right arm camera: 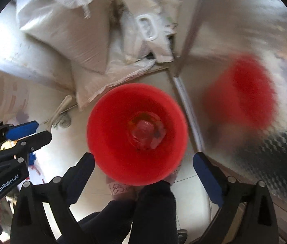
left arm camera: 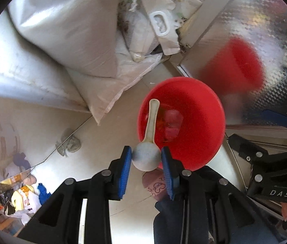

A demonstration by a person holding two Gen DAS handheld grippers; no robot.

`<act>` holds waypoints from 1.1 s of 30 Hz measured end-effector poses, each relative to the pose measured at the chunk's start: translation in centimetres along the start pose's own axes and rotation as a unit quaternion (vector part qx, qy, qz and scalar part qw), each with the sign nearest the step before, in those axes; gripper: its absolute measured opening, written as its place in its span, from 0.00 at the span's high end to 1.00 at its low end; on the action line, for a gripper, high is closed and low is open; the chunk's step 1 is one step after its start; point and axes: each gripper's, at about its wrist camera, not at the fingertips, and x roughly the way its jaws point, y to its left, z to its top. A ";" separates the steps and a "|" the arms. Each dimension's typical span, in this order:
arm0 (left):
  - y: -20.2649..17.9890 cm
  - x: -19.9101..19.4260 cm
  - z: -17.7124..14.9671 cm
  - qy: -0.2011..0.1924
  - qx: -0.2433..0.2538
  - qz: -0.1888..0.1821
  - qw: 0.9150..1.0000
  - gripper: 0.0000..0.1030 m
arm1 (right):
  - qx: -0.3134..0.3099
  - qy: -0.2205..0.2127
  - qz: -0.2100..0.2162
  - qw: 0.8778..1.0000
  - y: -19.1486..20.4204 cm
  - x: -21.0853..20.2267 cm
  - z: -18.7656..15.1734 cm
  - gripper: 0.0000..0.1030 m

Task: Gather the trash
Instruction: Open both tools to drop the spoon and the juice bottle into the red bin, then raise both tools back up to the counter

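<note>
Between the left gripper's (left arm camera: pixel 146 158) blue fingers (left arm camera: pixel 126 168), a white plastic spoon (left arm camera: pixel 148 142) is clamped by its bowl, handle reaching forward over the rim of a red bin (left arm camera: pixel 194 109) holding crumpled wrappers (left arm camera: pixel 171 125). Right gripper (right arm camera: pixel 143 160) spreads wide and empty, its fingers (right arm camera: pixel 206 172) flanking the bin's near rim. White sacks (left arm camera: pixel 66 30) lie beyond.

Smooth matt red plastic bucket (left arm camera: pixel 186 120) on glossy pale floor tiles (left arm camera: pixel 111 142); a white plastic spoon (left arm camera: pixel 146 154), dull and scuffed. At 11 o'clock, woven plastic sacks (left arm camera: pixel 62 26) (faintly shiny). At 2 o'clock, reflective checker-embossed metal panel (left arm camera: pixel 269 20).
</note>
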 end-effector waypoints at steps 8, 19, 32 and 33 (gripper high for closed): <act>-2.1 1.8 1.0 0.022 0.020 -0.032 0.999 0.72 | 0.061 0.001 -0.021 0.998 -1.7 0.1 -0.7 0.05; -4.6 2.8 1.6 0.035 0.042 -0.035 0.998 0.72 | 0.095 0.004 -0.038 0.995 -3.5 0.3 -1.2 0.05; -2.5 -4.2 0.8 0.019 0.014 -0.013 1.000 0.72 | 0.048 -0.018 -0.016 0.999 -1.9 -4.4 -0.3 0.05; -2.3 -5.3 0.6 0.017 0.009 -0.014 1.000 0.72 | 0.043 -0.021 -0.015 0.999 -1.7 -5.3 -0.1 0.05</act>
